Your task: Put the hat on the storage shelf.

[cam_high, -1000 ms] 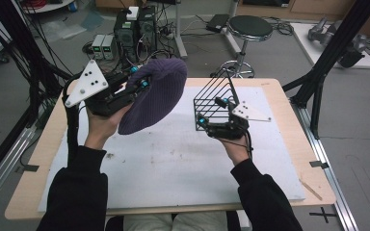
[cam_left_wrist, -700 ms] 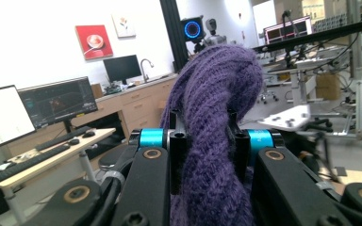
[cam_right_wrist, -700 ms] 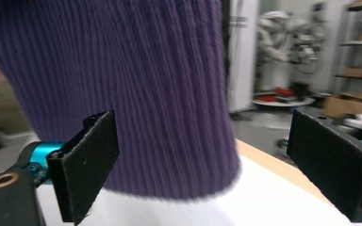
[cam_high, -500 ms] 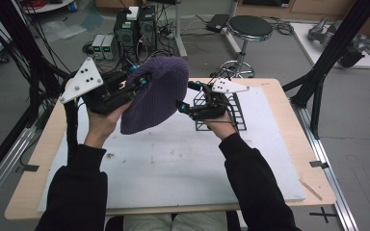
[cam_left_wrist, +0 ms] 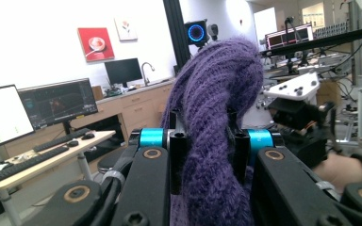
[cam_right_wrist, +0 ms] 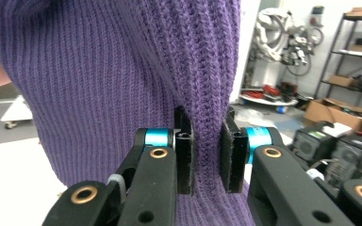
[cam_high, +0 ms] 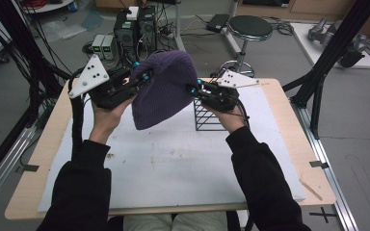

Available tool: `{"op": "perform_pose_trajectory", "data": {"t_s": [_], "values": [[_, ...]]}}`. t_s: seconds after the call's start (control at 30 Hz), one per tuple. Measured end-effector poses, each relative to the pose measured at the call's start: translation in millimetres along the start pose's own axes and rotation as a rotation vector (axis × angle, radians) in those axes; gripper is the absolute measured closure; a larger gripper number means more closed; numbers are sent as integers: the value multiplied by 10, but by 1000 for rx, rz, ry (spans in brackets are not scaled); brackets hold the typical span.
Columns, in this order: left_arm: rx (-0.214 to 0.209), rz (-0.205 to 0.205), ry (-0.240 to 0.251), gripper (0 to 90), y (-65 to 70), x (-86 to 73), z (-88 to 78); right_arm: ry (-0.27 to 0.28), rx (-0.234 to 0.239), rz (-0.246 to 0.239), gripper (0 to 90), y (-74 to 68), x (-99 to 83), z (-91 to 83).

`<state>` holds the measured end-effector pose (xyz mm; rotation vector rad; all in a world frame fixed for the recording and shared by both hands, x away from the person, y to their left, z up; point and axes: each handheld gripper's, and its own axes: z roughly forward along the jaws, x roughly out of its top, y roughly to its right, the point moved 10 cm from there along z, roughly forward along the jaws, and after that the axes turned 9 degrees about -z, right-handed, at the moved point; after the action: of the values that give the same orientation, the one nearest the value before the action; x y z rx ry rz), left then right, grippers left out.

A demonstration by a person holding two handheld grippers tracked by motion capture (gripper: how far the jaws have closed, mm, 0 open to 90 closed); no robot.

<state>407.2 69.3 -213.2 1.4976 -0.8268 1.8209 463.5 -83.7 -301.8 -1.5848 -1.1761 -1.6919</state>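
Purple beanie pinched between left gripper jaws; right gripper clamping opposite edge

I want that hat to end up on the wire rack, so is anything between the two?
Nothing visible does. The purple hat hangs in both grippers, left and right, just left of the wire rack, open air between.

Purple ribbed knit beanie held aloft above table, hanging open-end down.

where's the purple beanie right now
In the high view the purple beanie hangs above the table's far middle, pinched between the left gripper and right gripper, just left of the wire basket.
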Motion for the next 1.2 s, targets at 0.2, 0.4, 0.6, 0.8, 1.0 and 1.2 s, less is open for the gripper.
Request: {"op": "perform_pose_trajectory", "data": {"t_s": [0.2, 0.4, 0.6, 0.8, 1.0, 1.2], "values": [[12, 36, 32, 772, -57, 2, 175, -40, -46, -3, 799, 111, 40, -96], [31, 12, 55, 772, -152, 6, 332, -84, -98, 0, 800, 265, 135, -225], [39, -10, 34, 772, -237, -123, 523, -138, -131, 37, 798, 359, 92, -341], [36, -35, 18, 772, -272, -193, 660, -188, -150, 56, 794, 408, 32, -437], [37, -26, -4, 771, -248, -262, 815, -199, -171, 78, 789, 474, -68, -475], [28, -25, -26, 771, -215, -338, 937, -211, -190, 111, 789, 526, -205, -519]]}}
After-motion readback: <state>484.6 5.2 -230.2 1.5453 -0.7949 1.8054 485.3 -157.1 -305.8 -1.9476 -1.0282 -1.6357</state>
